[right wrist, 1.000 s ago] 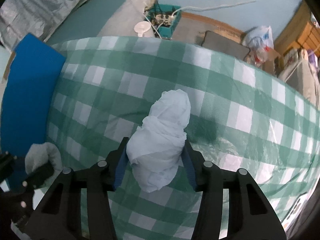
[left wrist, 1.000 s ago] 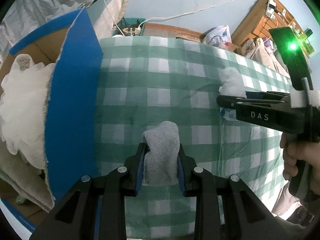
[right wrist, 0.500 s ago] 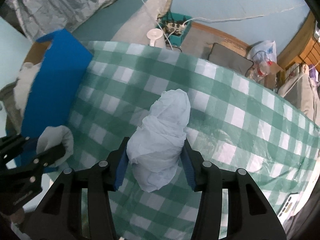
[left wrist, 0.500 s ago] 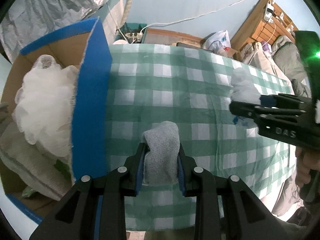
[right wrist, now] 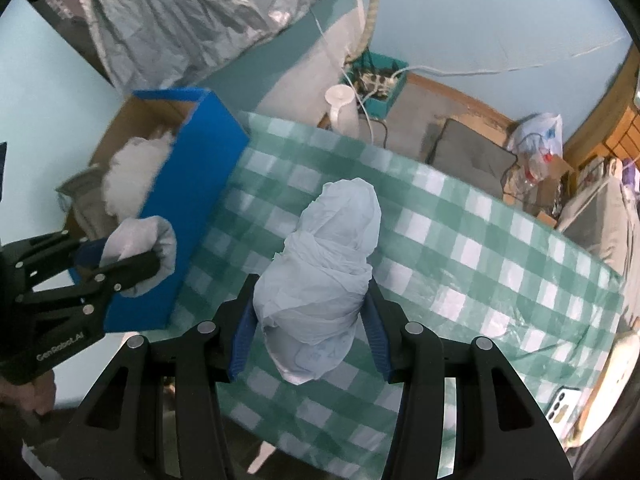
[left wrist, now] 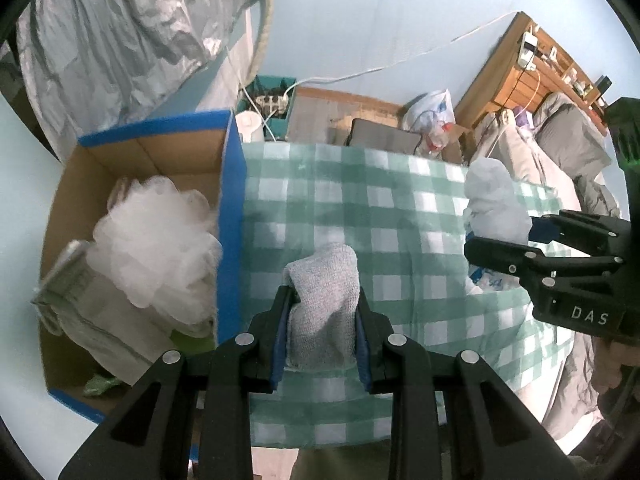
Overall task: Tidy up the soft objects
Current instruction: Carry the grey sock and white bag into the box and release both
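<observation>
Table: green-and-white checked cloth (left wrist: 392,216) covers a table seen from above, both grippers raised over it.
Left gripper (left wrist: 323,312): clamped on a rolled grey knitted cloth (left wrist: 322,300), which stands up between the blue pads, clear of the table.
Right gripper (right wrist: 310,320): clamped on a bundled pale white plastic bag (right wrist: 324,276), the bundle sticking out well past the fingertips.
Side view of each: from the right wrist, the left gripper and its grey roll sit at lower left, in front of the box; from the left wrist, the right gripper and its bundle sit at far right.
Box (left wrist: 230,216): open cardboard box with blue outer walls, touching the table's left edge.
Box contents: white mesh bath pouf (left wrist: 156,240) resting on folded pale fabric (left wrist: 100,320); something green lies low in the near corner.
Hand: fingers (left wrist: 614,372) grip the right gripper's handle.
</observation>
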